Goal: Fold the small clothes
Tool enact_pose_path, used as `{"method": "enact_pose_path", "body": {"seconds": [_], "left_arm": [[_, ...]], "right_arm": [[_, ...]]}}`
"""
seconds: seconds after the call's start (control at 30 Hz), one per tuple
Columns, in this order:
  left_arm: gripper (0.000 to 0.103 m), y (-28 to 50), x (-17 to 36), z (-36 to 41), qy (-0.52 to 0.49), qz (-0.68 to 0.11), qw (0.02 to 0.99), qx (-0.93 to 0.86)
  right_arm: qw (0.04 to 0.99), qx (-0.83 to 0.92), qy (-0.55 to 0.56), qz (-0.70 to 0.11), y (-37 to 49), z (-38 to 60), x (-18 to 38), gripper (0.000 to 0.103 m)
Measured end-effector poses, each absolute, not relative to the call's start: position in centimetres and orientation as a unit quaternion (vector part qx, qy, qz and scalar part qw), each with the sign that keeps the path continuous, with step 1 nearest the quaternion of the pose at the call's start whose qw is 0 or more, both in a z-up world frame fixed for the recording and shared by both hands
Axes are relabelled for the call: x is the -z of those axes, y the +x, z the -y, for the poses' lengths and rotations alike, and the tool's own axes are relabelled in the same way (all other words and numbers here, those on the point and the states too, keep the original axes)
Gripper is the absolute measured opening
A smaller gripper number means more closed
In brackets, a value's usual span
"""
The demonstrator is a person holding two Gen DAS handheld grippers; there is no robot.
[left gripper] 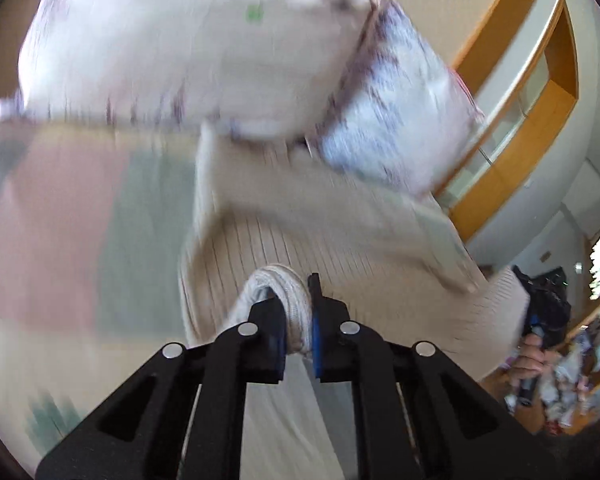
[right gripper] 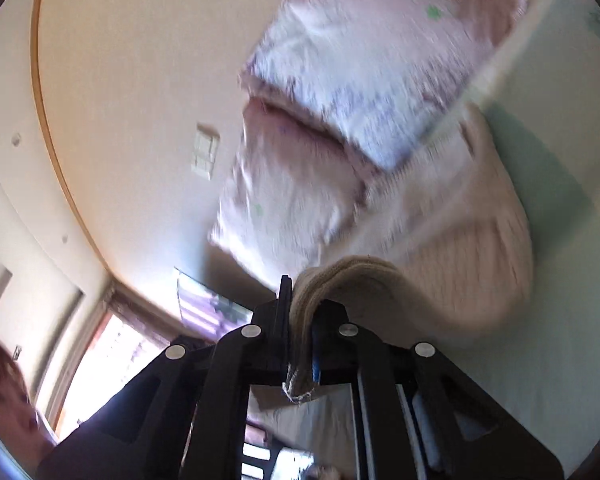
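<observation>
A beige ribbed knit garment (left gripper: 300, 240) hangs stretched between both grippers, above the bed. My left gripper (left gripper: 296, 320) is shut on a bunched edge of it. In the left wrist view the other gripper (left gripper: 548, 304) shows at the far right, held by a hand, at the garment's other end. In the right wrist view my right gripper (right gripper: 300, 320) is shut on a rolled beige edge of the garment (right gripper: 460, 264), which trails off to the right. Both views are motion-blurred.
Two pink patterned pillows (left gripper: 204, 52) (right gripper: 364, 52) lie at the head of the bed. A pastel pink and green sheet (left gripper: 68, 220) covers the bed. A wooden-framed wall (left gripper: 540, 92), a window (right gripper: 112, 360) and a person's face (right gripper: 0, 396) are visible.
</observation>
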State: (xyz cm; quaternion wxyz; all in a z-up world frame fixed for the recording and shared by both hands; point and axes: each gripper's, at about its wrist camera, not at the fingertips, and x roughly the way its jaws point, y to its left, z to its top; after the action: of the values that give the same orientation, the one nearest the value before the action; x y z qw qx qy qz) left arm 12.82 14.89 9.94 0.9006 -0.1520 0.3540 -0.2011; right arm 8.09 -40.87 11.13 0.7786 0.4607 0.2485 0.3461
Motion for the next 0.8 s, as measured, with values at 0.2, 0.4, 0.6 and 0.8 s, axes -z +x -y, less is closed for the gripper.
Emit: {"method": "enact_pose_path", "body": {"seconds": [0.2,0.4,0.6,0.8], "left_arm": [[0.009,26.9,-12.2,-12.4,-0.115,-0.336,0.925,0.137],[0.019,34.8,-6.9,-10.8,-0.11,-0.418,0.897,0.089],[0.065,31.2,-6.3,-15.7,-0.174,-0.411,0.888,0.109],[0.063,30.9,-2.1,-16.0,-0.233,-0.478,0.831,0.165]], "right_arm": [[0.794,-0.252,0.505,-0.226,21.5,41.3,-11.6,0.008],[0.794,-0.072,0.478,-0.368,30.2,40.0,-5.7,0.043],[0.87,-0.124,0.387,-0.281,26.4,40.4,-10.3,0.099],[0.847,-0.157,0.396,-0.317,26.5,39.9,-9.4,0.099]]}}
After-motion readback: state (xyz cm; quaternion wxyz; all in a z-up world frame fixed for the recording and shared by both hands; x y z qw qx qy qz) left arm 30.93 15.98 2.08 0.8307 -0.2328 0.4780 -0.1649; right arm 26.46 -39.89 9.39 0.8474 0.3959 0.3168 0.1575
